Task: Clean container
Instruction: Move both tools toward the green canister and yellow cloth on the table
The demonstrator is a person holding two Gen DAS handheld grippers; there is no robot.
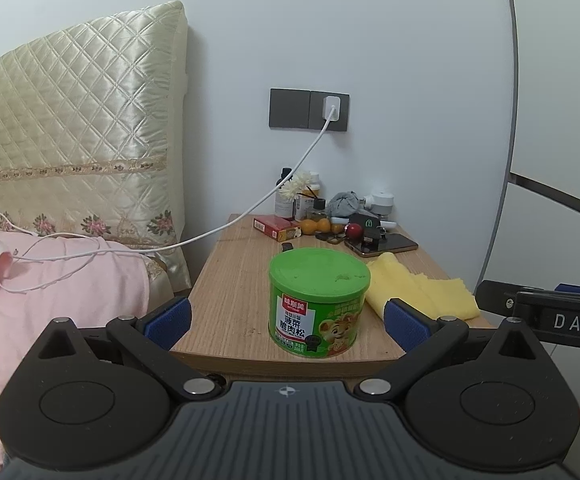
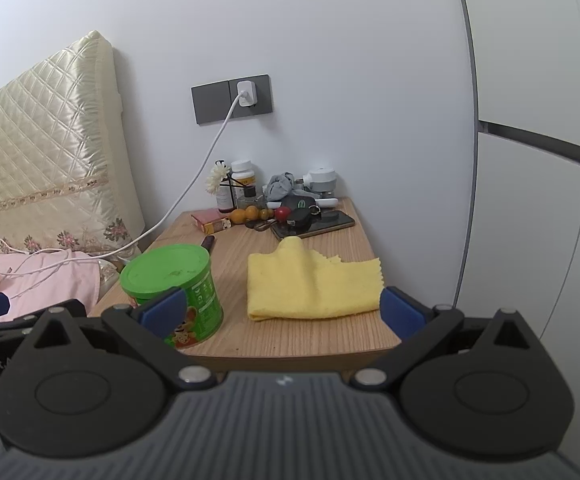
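While spread wide and empty, both hand-held grippers, left [image 1: 286, 320] and right [image 2: 282, 307]: green container [image 1: 318, 303] upright on table [image 1: 226, 292], yellow cloth [image 2: 313, 283] at three o'clock.

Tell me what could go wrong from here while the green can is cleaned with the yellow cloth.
The green can stands near the front edge of the bedside table; a wiping push may tip it off. The yellow cloth lies close to the phone and keys, so dragging it might disturb them. Both grippers are open, nothing steadies the can.
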